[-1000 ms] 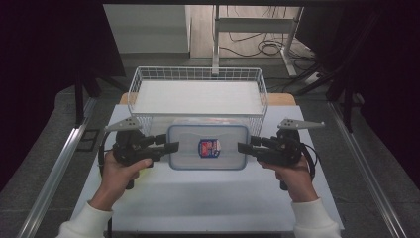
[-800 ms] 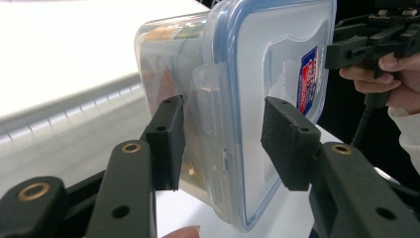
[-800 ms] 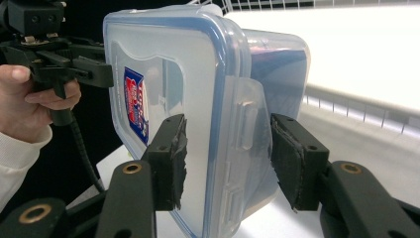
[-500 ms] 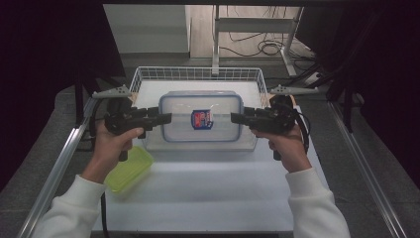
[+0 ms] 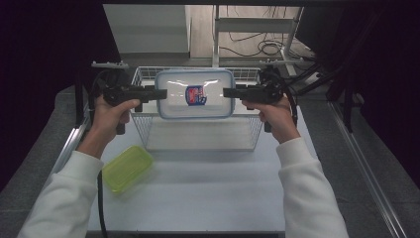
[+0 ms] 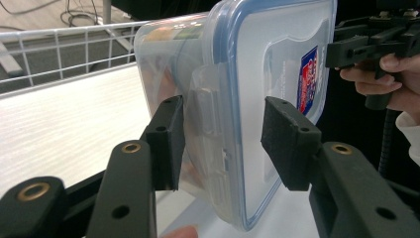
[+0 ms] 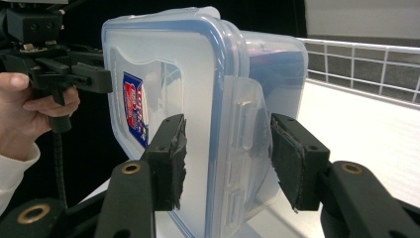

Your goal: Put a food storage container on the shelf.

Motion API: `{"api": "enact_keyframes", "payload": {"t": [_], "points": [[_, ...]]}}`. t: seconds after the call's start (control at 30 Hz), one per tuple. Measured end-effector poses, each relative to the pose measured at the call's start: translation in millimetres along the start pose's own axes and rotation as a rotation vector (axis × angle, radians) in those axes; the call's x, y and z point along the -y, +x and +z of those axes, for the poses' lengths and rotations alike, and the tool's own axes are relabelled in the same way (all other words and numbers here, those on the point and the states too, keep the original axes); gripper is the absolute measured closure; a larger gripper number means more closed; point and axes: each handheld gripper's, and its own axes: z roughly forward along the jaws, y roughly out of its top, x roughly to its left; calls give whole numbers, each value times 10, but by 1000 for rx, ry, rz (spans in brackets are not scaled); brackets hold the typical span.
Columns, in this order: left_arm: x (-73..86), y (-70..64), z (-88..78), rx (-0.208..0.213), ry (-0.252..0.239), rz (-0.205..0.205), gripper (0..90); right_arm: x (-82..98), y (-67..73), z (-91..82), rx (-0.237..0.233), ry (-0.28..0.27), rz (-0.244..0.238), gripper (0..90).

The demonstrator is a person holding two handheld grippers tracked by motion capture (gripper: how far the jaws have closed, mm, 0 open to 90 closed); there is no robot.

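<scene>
In the upper middle of the high view, the clear lidded container (image 5: 194, 93) hangs in the air above the wire basket (image 5: 198, 133), carried between both grippers. The left gripper (image 5: 157, 93) has its fingers (image 6: 166, 141) clamped on the container's left end, and the right gripper (image 5: 232, 92) on its right end. A green container (image 5: 127, 167) lies on the table (image 5: 198, 193) at lower left.
</scene>
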Motion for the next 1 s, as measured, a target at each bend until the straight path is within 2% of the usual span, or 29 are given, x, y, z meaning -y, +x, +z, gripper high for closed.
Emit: {"api": "enact_keyframes", "payload": {"t": [0.13,0.3,0.67,0.73,0.83,0.87,0.93,1.0], "points": [[-10,126,77,6,17,-31,523,-20,-114,109,4,15,30,493],[-70,183,110,-3,20,-57,522,-39,-216,185,-7,13,71,488],[-137,363,237,13,0,-205,498,-155,-351,285,29,32,187,469],[-140,389,257,9,-6,-233,493,-176,-365,304,46,37,205,464],[-157,401,298,-39,-5,-233,495,-195,-380,345,83,42,222,445],[-159,404,337,-72,12,-226,491,-194,-382,358,95,44,223,466],[-150,417,386,-70,16,-233,473,-190,-377,390,157,54,229,484],[-142,415,405,-72,9,-252,441,-178,-373,414,177,38,256,471]]}}
